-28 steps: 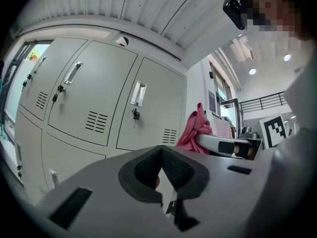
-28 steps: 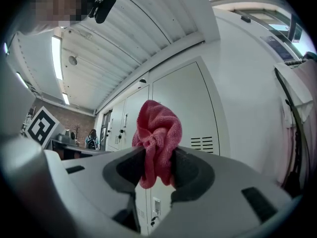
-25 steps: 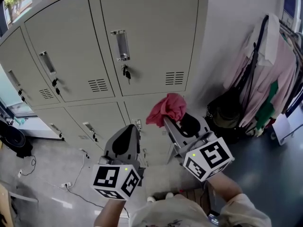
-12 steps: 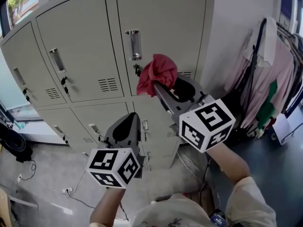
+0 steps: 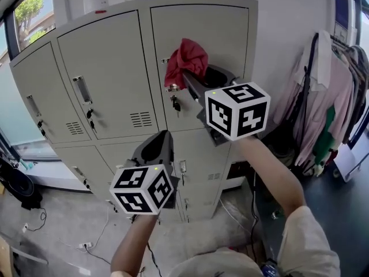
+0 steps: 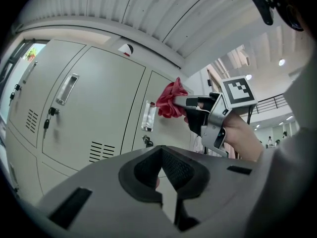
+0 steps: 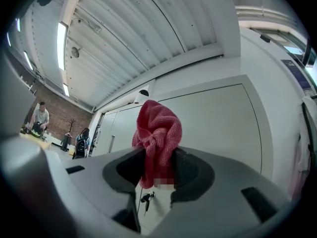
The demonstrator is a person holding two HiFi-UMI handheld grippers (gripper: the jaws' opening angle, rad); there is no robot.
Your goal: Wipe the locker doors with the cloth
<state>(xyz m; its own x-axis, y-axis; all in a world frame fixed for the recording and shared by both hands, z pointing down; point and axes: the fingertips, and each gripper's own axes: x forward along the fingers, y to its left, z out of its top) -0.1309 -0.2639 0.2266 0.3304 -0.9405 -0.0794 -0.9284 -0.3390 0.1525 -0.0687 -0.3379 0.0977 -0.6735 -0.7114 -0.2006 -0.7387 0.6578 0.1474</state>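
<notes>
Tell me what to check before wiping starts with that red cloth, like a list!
1. Cloth gripped: ok. The red cloth is pinched between the right tool jaws.
2. Cloth at the right place: ok. It is held up in front of the upper locker door, near the handle.
3. Cloth touching the door: cannot tell from any view.
4. Door closed: ok. It looks flush with its neighbours.
5. Path clear: not ok. Keys hang from the lock just below the cloth and might snag it.
6. Left tool out of the way: ok. It is lower, jaws together, holding nothing.
</notes>
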